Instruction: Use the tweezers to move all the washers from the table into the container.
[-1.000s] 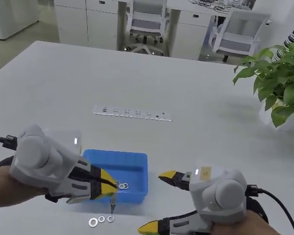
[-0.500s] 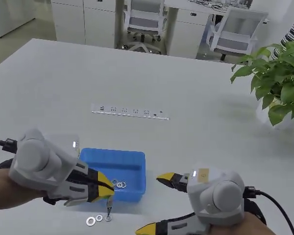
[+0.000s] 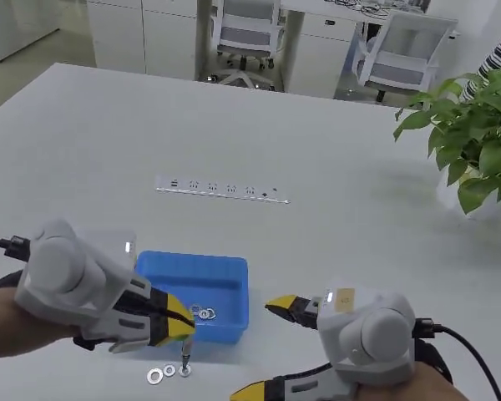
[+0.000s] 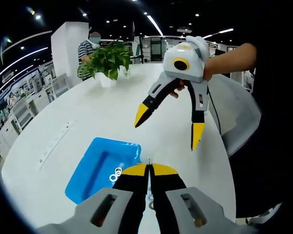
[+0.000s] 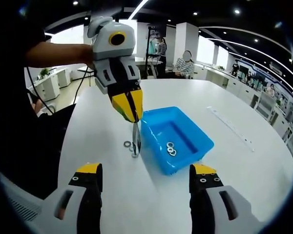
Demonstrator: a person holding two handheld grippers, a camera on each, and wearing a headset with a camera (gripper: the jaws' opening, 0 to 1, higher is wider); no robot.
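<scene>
Opposed gripper views; shared blue container (image 4: 95, 165)

Six washers (image 3: 154, 377) (three inside one container (image 3: 192, 262)), one tweezers (image 5: 136, 135).

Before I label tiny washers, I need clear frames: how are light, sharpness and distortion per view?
Head view: even light, washers small but sharp. Left gripper view: fisheye bows the table. Right gripper view: fisheye too, tweezers and tray crisp.

Held left gripper (image 3: 184, 327) clamped on tweezers (image 3: 184, 355), tips pointing down, with right gripper (image 3: 255, 347) spread wide alongside.
</scene>
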